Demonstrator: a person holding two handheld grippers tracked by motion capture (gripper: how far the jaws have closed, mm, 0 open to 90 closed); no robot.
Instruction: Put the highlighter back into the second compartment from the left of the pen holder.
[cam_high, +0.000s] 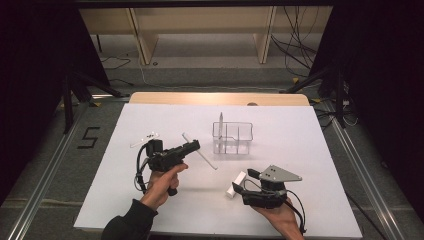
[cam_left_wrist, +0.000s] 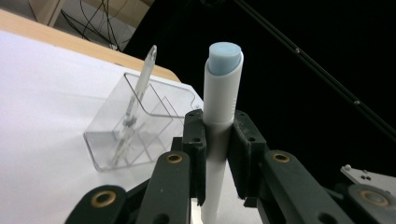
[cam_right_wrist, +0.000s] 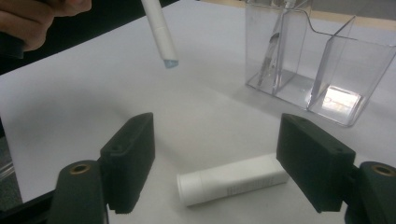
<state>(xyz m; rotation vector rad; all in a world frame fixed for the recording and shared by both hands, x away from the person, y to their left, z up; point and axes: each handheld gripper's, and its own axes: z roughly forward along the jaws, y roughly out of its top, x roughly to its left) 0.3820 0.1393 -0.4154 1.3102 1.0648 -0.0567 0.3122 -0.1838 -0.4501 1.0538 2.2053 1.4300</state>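
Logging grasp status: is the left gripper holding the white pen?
Yes. The left gripper has its fingers clamped on the white pen.

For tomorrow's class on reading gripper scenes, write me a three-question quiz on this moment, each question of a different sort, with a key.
1. True or false: the left gripper is shut on the white pen.
2. What already stands in the clear organizer?
   A. a clear pen
   B. scissors
   C. a ruler
3. Fill in: between the open jaws of the right gripper lies a white ____.

Key: 1 true; 2 A; 3 tube.
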